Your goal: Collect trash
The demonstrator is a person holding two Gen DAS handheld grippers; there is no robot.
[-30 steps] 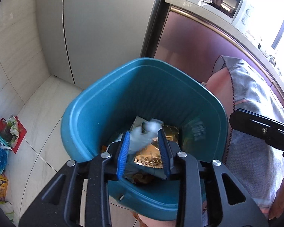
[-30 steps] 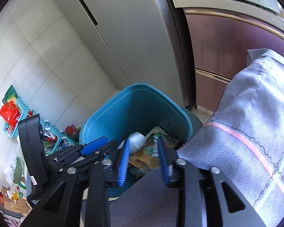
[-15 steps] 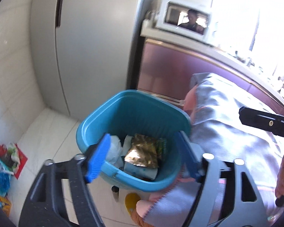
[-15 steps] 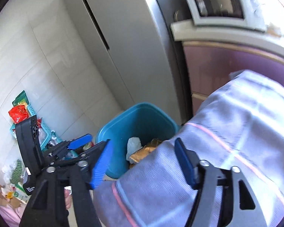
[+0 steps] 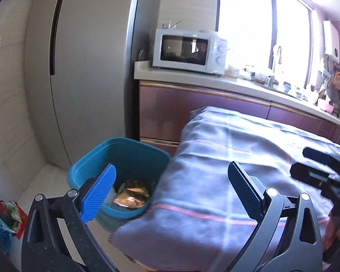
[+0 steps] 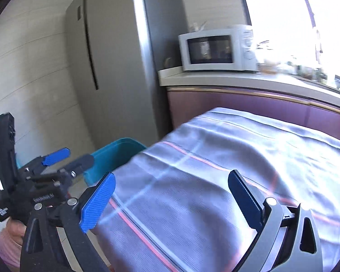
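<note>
A: L gripper (image 5: 173,189) status?
B: Jaws just finished opening, spread wide, nothing betw them. Teal bin (image 5: 97,159) sits just past the left-hand finger (image 5: 98,193), on the floor. Gold wrapper (image 5: 133,193) lying inside it.
A: R gripper (image 6: 171,200)?
B: Same: just been opening, wide apart, empty. Grey cloth (image 6: 215,170) spans under and betw its fingers; bin rim (image 6: 115,146) is beyond the left-hand finger, beside the fridge (image 6: 115,56).
</note>
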